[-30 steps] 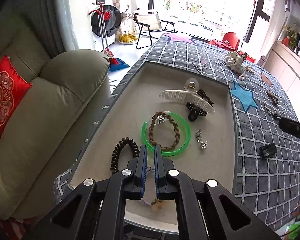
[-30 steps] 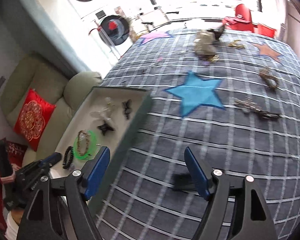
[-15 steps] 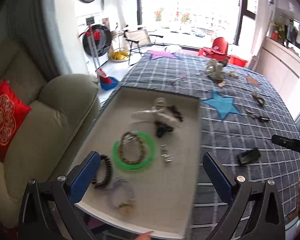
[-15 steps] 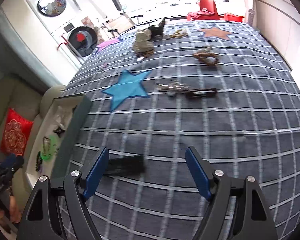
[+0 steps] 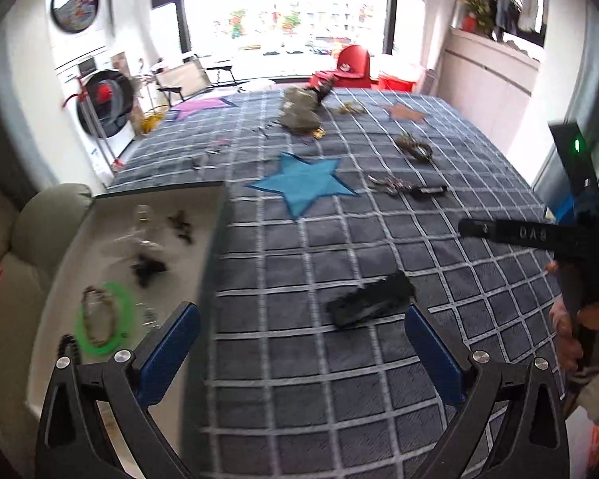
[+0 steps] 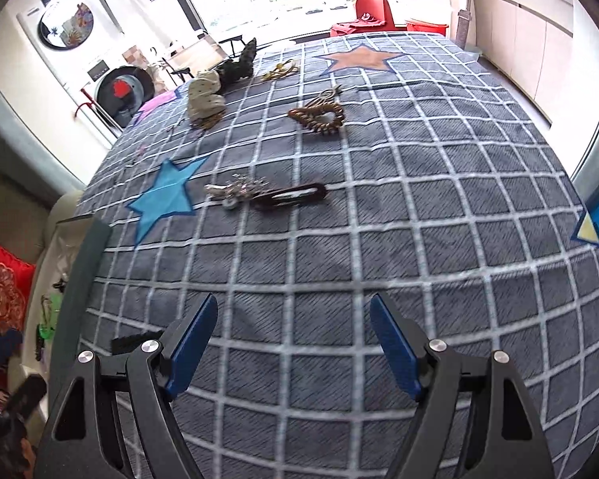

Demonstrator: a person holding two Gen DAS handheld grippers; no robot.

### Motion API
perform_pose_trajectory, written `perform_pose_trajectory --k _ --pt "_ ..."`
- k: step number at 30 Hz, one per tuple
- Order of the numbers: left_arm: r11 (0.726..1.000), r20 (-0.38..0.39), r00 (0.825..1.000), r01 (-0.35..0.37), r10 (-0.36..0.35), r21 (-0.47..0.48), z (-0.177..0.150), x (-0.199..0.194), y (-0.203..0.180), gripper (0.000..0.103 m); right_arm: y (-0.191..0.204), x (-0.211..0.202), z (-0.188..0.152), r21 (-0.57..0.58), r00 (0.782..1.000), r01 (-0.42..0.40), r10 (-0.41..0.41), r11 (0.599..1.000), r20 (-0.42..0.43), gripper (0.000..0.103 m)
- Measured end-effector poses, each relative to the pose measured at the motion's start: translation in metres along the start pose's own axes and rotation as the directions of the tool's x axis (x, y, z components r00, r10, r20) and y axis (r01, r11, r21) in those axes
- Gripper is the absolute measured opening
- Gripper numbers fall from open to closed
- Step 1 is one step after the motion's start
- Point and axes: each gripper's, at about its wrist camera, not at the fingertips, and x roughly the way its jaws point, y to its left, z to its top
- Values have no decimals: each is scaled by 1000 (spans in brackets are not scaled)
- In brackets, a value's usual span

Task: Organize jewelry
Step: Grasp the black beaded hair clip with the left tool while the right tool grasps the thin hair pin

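Here, near: left gripper spread wide, nothing between the blue pads. It hangs over the tray's right wall, one finger above the tray floor, the other above the cloth. Just ahead of its right finger lies a black clip, flat on the cloth, apart from both pads.

Right gripper also open, empty; bare checked cloth under and ahead of it. The black clip shows at its left finger's outer side, half hidden.

Tray sits at the cloth's left edge, armchair beyond it. Inside, near to far: black coil tie, green ring with a braided band lying across it, small silver bits, a dark claw clip, blurred clear pieces, another dark piece at the far end. Right half of the tray floor mostly bare.

Mid cloth: wide open stretch between the grippers and the blue star. Right of the star, a silver cluster touching a long dark barrette.

Farther: brown coil tie, then a pale lumpy stand with gold pieces at its foot, gold item, orange star. Right side of the cloth bare to its edge.

A hand at right in the left view grips the right tool's handle.
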Motion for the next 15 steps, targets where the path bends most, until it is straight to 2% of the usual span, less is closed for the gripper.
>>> perform_pose_trajectory --k 4,9,15 --pt "999 -36 999 10 -9 34 1 21 -12 103 -4 7 11 -38 1000 5 -4 999 8 81" --pt "997 -64 998 28 -23 76 1 41 -20 103 1 17 22 -153 1000 21 -19 988 16 81" --pt "992 -97 994 51 -40 112 6 63 -24 103 13 34 34 -307 999 35 -31 951 19 81"
